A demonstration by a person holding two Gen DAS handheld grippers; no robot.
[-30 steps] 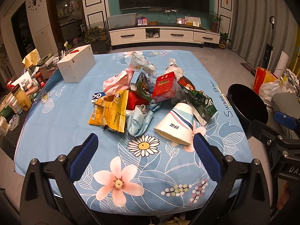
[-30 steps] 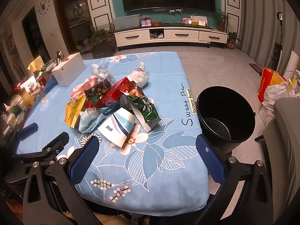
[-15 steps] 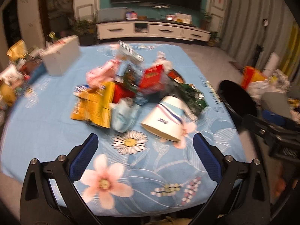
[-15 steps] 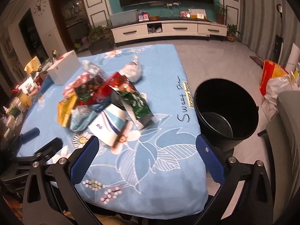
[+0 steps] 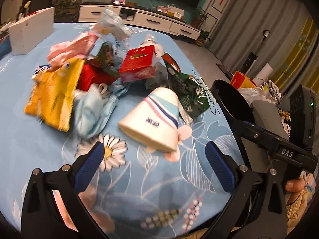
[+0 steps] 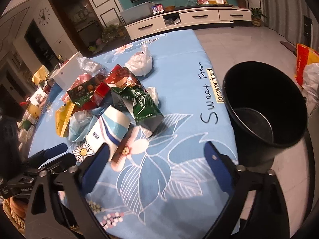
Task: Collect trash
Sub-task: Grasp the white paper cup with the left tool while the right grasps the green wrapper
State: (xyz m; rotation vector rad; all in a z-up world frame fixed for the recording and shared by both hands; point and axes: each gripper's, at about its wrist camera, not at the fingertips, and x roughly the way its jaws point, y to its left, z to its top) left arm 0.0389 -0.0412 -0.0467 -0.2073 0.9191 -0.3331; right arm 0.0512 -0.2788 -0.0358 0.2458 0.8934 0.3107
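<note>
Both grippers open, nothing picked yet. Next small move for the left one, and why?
Probably ease the left gripper forward around the paper cup: it lies on its side nearest the open fingers, clear of the wrapper pile, with the black bin apparently empty.

Both wrist views look forward, low and near over the table [image 5: 30, 139]; both share the paper cup [image 5: 153, 119].

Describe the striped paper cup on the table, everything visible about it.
The white paper cup with blue and pink stripes lies tipped on its side on the blue floral tablecloth, open mouth toward the cameras, closed base back against the trash pile. It bears small dark printed lettering. It looks whole, uncrushed. Its far end reaches the green foil snack bag. No jaws touch it.
</note>
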